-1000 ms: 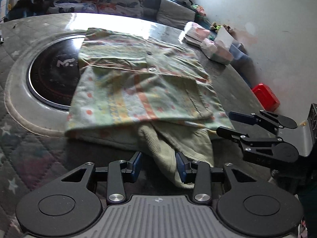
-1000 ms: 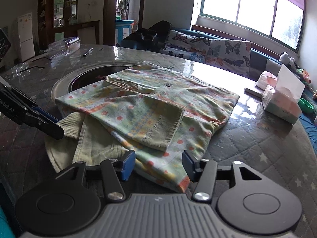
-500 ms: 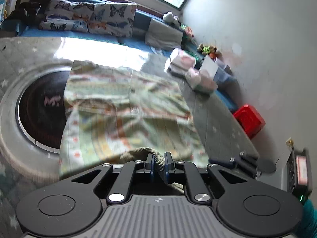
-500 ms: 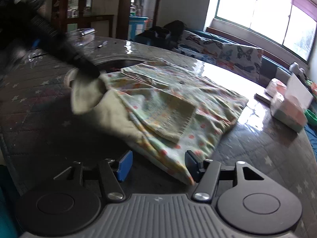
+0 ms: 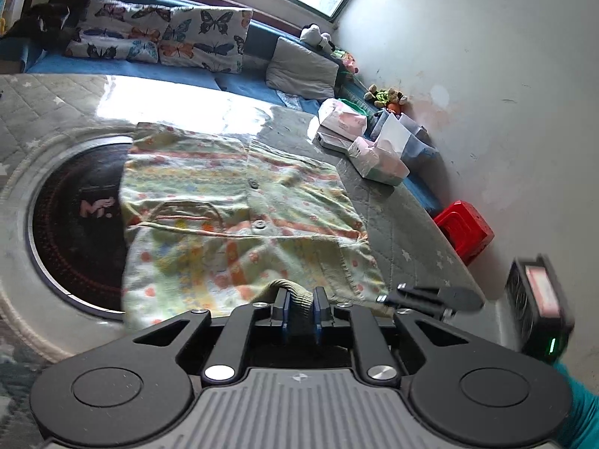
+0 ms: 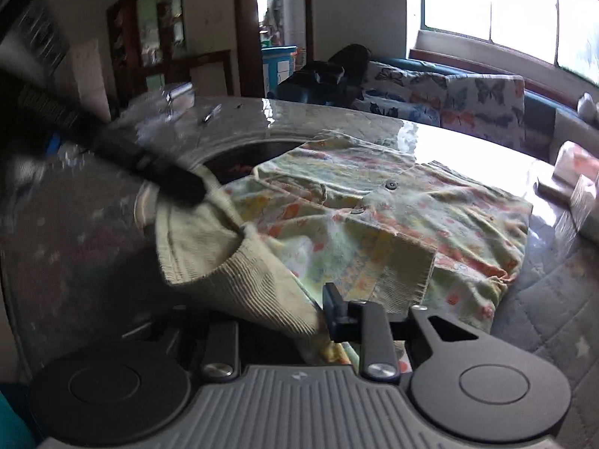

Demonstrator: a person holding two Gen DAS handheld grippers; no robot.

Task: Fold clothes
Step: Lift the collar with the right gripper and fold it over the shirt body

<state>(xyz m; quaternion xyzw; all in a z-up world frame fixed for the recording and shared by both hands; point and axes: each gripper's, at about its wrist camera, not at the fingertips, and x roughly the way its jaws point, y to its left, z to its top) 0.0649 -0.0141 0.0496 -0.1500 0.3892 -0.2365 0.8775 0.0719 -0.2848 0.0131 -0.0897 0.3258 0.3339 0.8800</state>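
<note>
You get one readable mark: pale pinkish letters "M" plus a partly hidden second character on the dark round cooktop (image 5: 75,224) set in the table, at about 9 o'clock in the left wrist view. The shirt (image 5: 232,202) edge covers the rest. Tissue packs (image 5: 378,161) at 2 o'clock: print illegible.

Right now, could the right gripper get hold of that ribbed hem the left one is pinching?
Probably yes: the ribbed hem drapes right across the right gripper, with nothing between them. The left gripper pinches another part of it, so the cloth hangs lifted within easy reach.
</note>
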